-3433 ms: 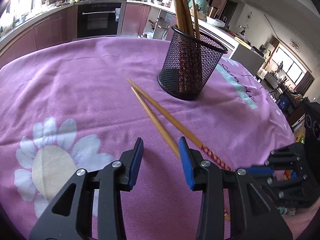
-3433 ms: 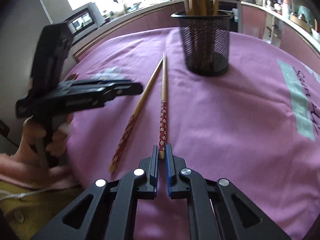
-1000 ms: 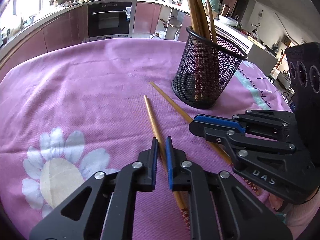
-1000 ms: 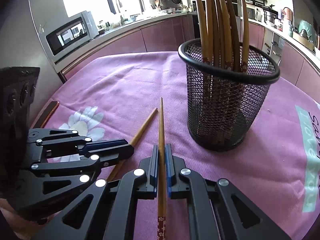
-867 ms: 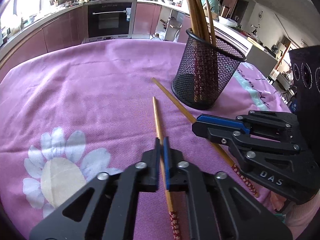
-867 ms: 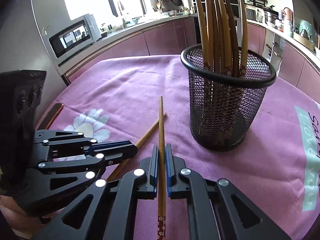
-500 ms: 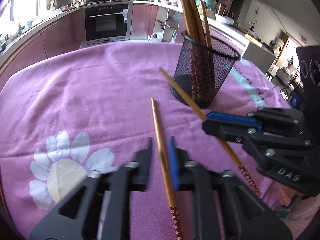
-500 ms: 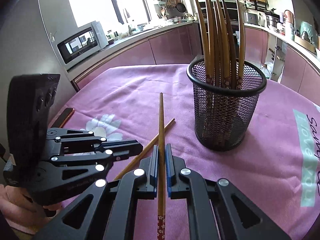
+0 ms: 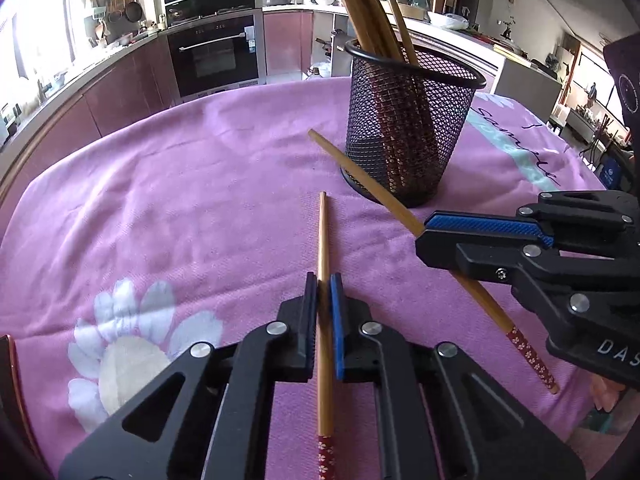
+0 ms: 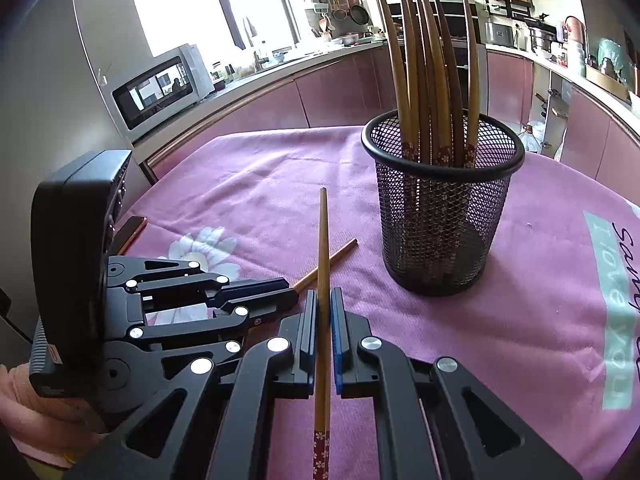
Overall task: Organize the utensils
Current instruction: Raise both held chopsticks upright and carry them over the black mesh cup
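Left gripper (image 9: 324, 280) clamped on one wooden chopstick (image 9: 323, 248) after its jaws briefly parted and closed, right gripper (image 10: 325, 294) clamped on another chopstick (image 10: 322, 240), both near the black mesh holder (image 10: 440, 216) of chopsticks on the pink tablecloth (image 9: 180, 208)

We see a bench draped in a pink cloth (image 9: 200, 200) printed with a white flower (image 9: 132, 344) and a pale green band of dark script (image 10: 616, 304). A black mesh cup (image 10: 440, 216) full of chopsticks stands upright on the cloth. A dark, copper-edged flat object (image 10: 132, 232) lies at the bench's edge.
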The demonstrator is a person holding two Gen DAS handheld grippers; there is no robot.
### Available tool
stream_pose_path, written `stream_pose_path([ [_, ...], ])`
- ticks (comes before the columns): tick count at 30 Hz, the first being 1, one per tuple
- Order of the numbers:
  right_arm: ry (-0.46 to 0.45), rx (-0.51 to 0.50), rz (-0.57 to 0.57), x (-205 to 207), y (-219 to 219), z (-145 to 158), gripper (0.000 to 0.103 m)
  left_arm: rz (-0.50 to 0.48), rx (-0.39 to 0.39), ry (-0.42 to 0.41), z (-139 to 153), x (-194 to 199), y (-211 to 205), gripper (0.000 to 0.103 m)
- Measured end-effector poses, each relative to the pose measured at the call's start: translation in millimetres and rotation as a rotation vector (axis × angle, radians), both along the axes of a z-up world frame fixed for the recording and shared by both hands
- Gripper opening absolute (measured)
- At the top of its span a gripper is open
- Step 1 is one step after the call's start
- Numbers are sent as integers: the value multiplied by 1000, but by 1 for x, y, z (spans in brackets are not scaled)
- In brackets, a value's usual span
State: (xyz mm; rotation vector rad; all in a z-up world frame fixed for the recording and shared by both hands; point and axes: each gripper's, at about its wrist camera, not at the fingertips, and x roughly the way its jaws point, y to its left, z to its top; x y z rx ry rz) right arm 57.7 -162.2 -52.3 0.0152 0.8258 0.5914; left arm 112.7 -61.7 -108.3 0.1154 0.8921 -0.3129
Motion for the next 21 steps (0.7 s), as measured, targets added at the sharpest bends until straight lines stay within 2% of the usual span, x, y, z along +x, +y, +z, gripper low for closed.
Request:
stream_pose_path([
  [8,-36,28,4,-6,-4,11,5,-2,-90,0,16,-4,16,7],
  [21,-141,91,-19,-20,-23,48,5,-32,-228,-75,65,-20,29,7],
])
